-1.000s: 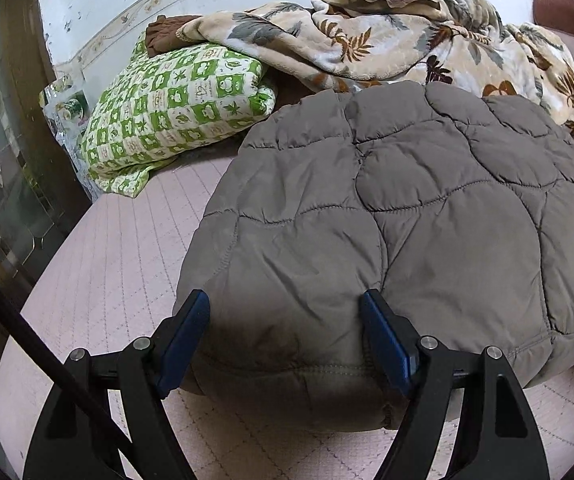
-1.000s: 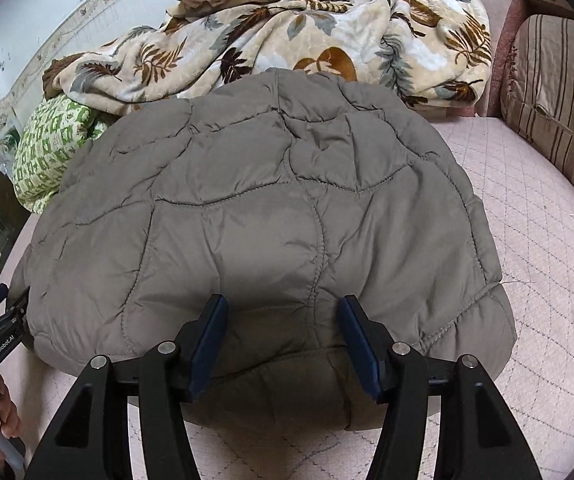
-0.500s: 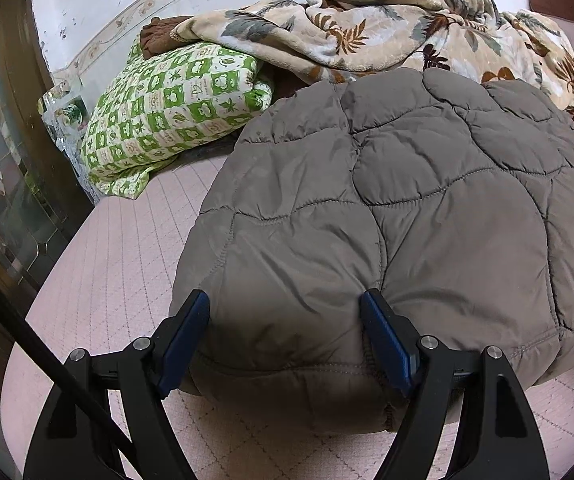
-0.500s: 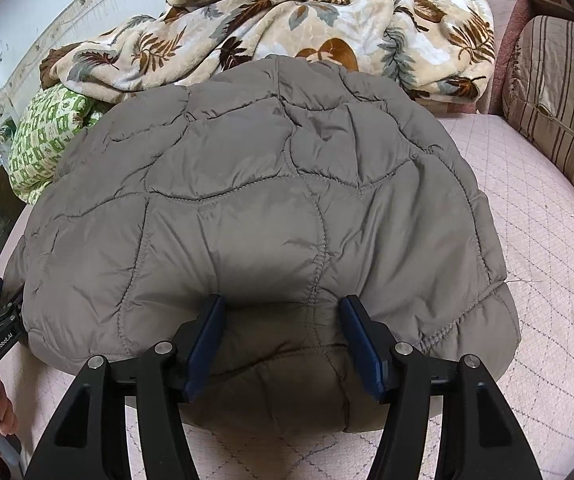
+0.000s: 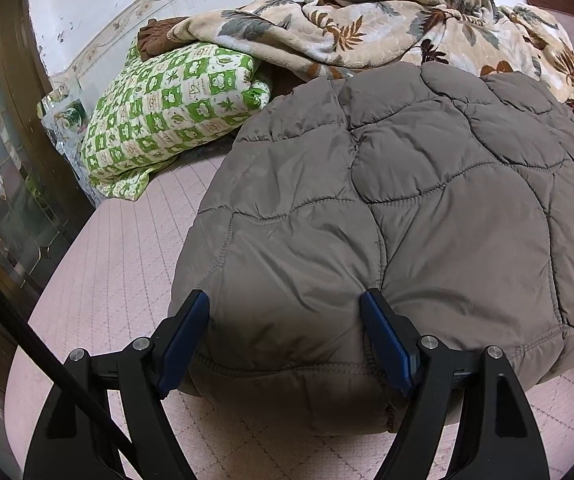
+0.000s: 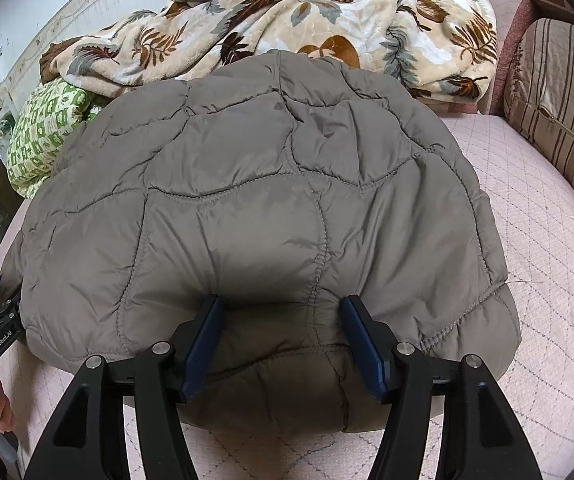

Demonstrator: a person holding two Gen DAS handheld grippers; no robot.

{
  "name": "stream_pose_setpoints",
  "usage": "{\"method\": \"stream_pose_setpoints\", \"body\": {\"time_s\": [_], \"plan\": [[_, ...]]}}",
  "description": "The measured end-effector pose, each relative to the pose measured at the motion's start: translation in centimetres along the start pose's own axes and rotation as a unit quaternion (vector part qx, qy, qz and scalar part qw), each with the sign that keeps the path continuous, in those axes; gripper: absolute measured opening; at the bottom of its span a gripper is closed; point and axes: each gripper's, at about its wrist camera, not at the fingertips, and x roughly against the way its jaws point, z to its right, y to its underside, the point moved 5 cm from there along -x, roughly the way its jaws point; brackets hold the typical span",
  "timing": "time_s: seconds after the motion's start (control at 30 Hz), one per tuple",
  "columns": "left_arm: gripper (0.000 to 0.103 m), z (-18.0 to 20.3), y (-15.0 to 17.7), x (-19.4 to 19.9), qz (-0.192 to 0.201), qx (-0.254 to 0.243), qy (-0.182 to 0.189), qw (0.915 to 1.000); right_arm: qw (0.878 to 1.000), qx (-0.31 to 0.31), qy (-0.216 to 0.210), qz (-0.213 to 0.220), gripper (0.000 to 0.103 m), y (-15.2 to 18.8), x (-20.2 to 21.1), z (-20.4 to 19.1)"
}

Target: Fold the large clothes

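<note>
A: Jacket [image 5: 427,208] first: grey, quilted, puffed up in a thick bundle on the pink mattress [image 5: 127,248], its hem at the near edge, with the leaf-print blanket [image 5: 387,28] and green checked pillow [image 5: 175,108] heaped along the far edge.

B: And the claws?

A: The left gripper [image 5: 285,308] is spread wide, jaws astride the near left corner of the hem. The right gripper [image 6: 281,312] is spread too, jaws either side of the hem toward the near right corner. Neither pinches anything.

B: What could go wrong?

A: I judge the padding too springy and slick. Closing on the top layer alone would let the lower layers slide, so the fold opens. A shallow bite could slip off the hem. Uneven lifts would twist the bundle.
</note>
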Motion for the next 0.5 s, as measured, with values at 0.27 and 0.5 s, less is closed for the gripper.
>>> {"method": "stream_pose_setpoints", "body": {"time_s": [0.27, 0.5], "plan": [[0.078, 0.03, 0.05, -0.05, 0.000, -0.002, -0.001, 1.0000, 1.000, 0.002, 0.001, -0.001, 0.067, 0.03, -0.08, -0.01], [0.078, 0.05, 0.05, -0.04, 0.000, -0.001, 0.000, 1.0000, 1.000, 0.002, 0.001, -0.001, 0.068, 0.06, -0.09, -0.05]]}}
